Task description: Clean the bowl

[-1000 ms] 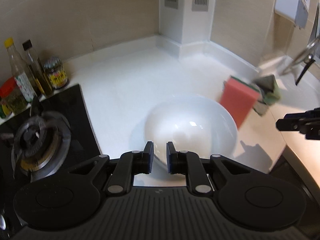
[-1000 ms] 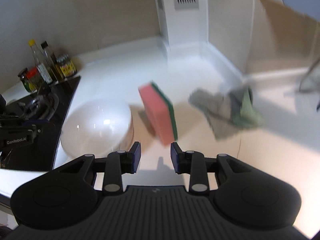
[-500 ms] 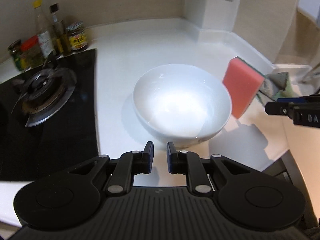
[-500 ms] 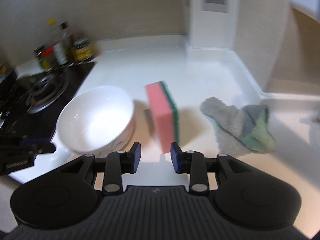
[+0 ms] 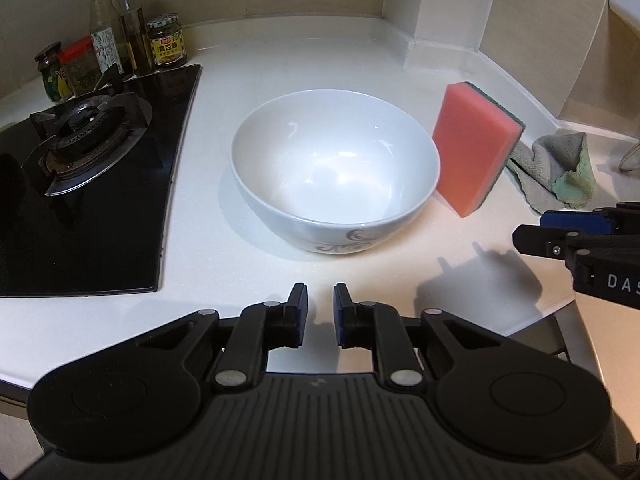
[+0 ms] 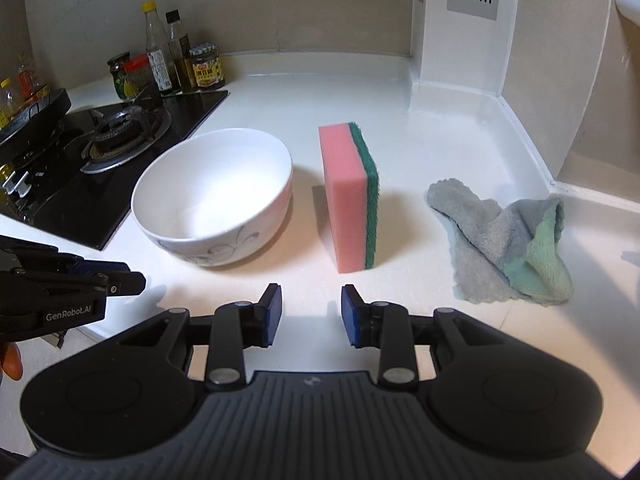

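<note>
Your left gripper (image 5: 320, 300) hangs above the near edge of the white counter (image 5: 304, 52), and its jaws stand a small gap apart with nothing between them. Your right gripper (image 6: 311, 300) is also above the near edge of the counter, its jaws opened wider than the left ones, and it holds nothing too.

The white bowl (image 5: 336, 168) stands upright on the counter, just beyond your left gripper and a little to the right of it. It has a grey curly pattern on its near outside wall, and the inside looks bare and shiny. In the right wrist view the bowl (image 6: 212, 196) is to the left of your right gripper.

Just to the right of the bowl a pink sponge (image 6: 346, 196) with a green scrub side stands on its edge; it is directly beyond your right gripper. I cannot tell if the sponge touches the bowl. Further right a crumpled grey and green cloth (image 6: 500, 240) lies on the counter, apart from the sponge.

On the left side the black gas stove (image 5: 80, 136) is set into the counter, near the bowl but not touching it. Behind the stove, by the far wall, some bottles and jars (image 5: 120, 52) stand close together.
</note>
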A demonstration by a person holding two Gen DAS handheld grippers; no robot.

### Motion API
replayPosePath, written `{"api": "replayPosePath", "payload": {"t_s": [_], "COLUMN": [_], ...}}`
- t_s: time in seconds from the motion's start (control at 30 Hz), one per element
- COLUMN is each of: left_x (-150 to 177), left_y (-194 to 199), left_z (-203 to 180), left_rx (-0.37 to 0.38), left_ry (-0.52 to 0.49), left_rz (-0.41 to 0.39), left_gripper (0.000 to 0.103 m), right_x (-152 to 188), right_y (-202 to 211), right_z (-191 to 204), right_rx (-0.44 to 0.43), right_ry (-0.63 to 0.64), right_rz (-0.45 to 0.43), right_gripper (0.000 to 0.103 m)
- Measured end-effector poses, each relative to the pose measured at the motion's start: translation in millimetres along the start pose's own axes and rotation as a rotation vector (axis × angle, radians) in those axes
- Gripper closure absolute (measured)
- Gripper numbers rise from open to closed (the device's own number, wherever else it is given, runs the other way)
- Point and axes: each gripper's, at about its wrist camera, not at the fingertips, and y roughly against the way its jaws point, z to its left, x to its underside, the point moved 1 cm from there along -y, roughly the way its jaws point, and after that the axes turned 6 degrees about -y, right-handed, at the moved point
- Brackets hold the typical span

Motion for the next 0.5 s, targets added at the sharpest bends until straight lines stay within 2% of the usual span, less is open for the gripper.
{"api": "replayPosePath", "payload": {"t_s": [0.5], "left_x": [-8], "left_y": [-5], "left_z": [-11], "left_rx": [-0.023], "left_ry": [-0.003], "left_rz": [-0.007], "left_gripper": [0.085], "right_x": [-3], "right_y": [0], "right_z": [-18], "right_rx": [-0.009], "right_ry": [-0.011], "right_rz": [-0.011], "right_gripper": [0.075]}}
